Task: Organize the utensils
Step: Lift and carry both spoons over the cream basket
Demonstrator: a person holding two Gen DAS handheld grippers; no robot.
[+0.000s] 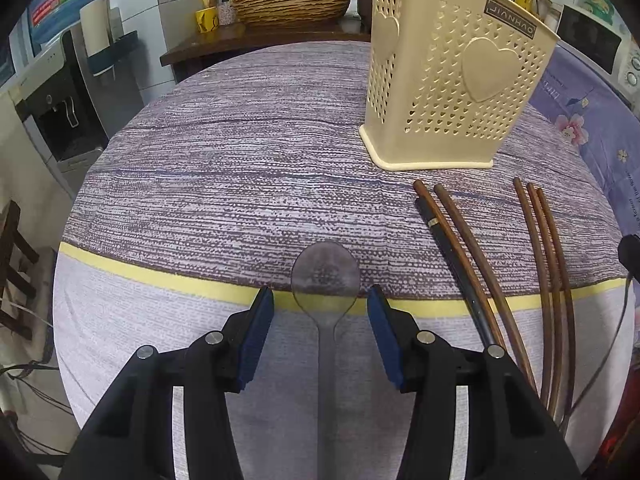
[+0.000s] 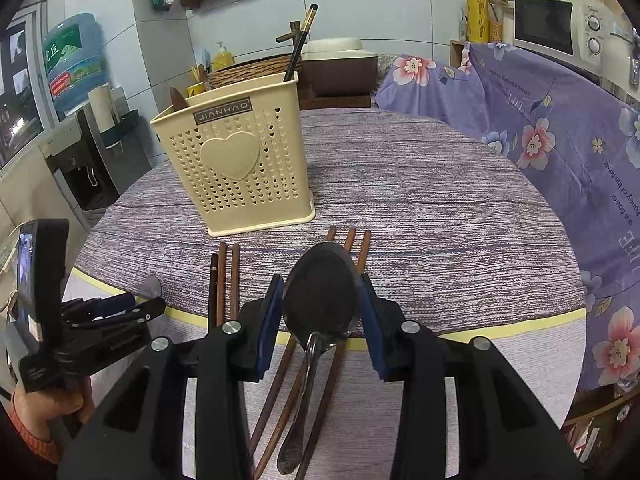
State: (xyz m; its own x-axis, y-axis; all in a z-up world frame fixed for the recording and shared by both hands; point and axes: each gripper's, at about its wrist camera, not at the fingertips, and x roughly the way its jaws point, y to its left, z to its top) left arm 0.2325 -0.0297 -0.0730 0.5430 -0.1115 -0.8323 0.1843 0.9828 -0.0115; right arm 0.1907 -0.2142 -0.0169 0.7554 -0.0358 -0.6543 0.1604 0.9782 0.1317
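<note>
Left wrist view shows our left tongs [image 1: 320, 304] released, their blue pads [image 1: 258, 332] standing apart on either side of a translucent plastic spoon [image 1: 325, 280] that lies flat on the surface [image 1: 224, 184], bowl away from us and handle running back between the fingers; neither pad touches it. To the right of that spoon we see a black chopstick [image 1: 444, 248] lying against two brown chopsticks [image 1: 472, 248], and further right a group of three more brown chopsticks [image 1: 548, 264], all on the striped purple cloth. Beyond them stands the cream utensil holder [image 1: 452, 84], upright, perforated with small hearts and bearing a large raised heart on each visible face. From the right wrist view, our right tongs [image 2: 322, 300] are clenched on a dark metal spoon [image 2: 320, 292], the pads pressing the two edges of its bowl, which tilts up toward the camera while its handle slopes down and back over the three brown chopsticks beneath. In this view the holder [image 2: 236, 168] already contains a black chopstick [image 2: 300, 44] leaning out at its far corner and a brown rounded utensil tip [image 2: 178, 98] at its left rim. At the left edge we see the other gripper held in a hand [image 2: 44, 408], low over the near side of the surface.
</note>
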